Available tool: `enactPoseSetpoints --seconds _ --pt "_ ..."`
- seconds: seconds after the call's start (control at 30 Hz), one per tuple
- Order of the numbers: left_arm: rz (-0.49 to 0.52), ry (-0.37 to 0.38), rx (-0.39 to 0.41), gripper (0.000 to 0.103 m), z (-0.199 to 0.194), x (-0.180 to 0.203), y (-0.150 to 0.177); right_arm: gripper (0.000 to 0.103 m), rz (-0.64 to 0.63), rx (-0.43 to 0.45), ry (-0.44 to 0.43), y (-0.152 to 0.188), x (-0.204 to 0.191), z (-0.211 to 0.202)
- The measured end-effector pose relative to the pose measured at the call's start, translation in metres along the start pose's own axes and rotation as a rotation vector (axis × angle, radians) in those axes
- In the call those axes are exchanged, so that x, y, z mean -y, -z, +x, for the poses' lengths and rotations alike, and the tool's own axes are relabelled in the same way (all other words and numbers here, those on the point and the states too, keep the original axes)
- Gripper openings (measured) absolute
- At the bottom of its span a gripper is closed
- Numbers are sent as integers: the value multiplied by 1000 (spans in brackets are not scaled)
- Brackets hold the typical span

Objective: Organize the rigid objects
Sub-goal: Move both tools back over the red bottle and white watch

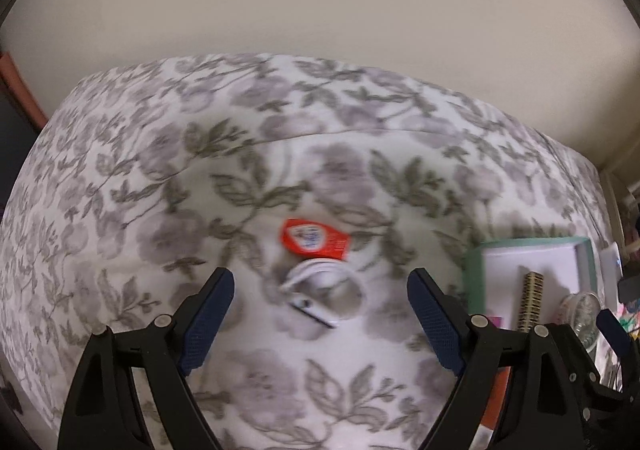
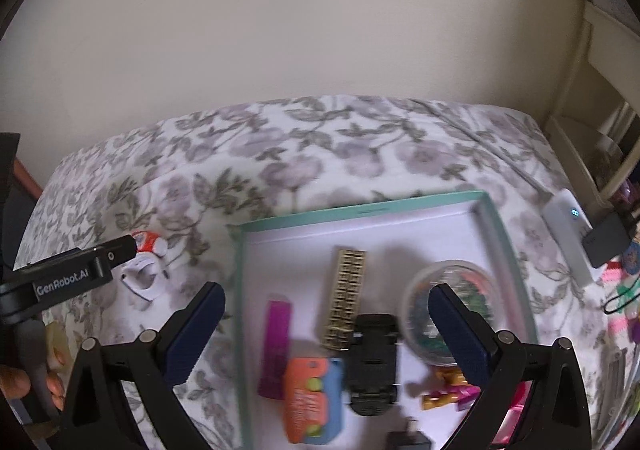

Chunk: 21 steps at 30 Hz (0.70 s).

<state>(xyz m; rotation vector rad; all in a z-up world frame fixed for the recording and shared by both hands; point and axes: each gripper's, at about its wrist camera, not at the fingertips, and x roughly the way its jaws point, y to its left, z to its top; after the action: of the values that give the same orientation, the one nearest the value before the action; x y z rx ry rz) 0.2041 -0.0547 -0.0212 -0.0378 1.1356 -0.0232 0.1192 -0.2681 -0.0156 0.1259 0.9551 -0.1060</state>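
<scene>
Open left gripper (image 1: 320,286) jaws – coiled white cable (image 1: 324,286) between, untouched

Left wrist view: looks steeply down from close above the floral bedspread (image 1: 120,178) toward the cream wall (image 1: 320,2), its own left gripper (image 1: 320,290) framing a coiled white cable (image 1: 324,282) and a red packet (image 1: 312,240). Right wrist view: same heading, set farther right over the teal-rimmed tray (image 2: 500,234). Both share the bedspread, wall, cable, packet and tray, whose left part edges the left view
</scene>
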Motion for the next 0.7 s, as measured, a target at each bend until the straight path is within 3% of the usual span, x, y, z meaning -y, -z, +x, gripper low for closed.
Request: enactPoseSetpoints --seconds 0.17,0.43,0.7 --pt "-81 -5 -33 89 9 -33 0 103 -31 -9 -49 2 -28 8" --pt "-134 2 -88 89 28 -51 6 103 -76 -16 -79 6 -62 21" --pt "-171 -10 -79 89 30 -65 6 103 -144 4 -141 9 -99 25"
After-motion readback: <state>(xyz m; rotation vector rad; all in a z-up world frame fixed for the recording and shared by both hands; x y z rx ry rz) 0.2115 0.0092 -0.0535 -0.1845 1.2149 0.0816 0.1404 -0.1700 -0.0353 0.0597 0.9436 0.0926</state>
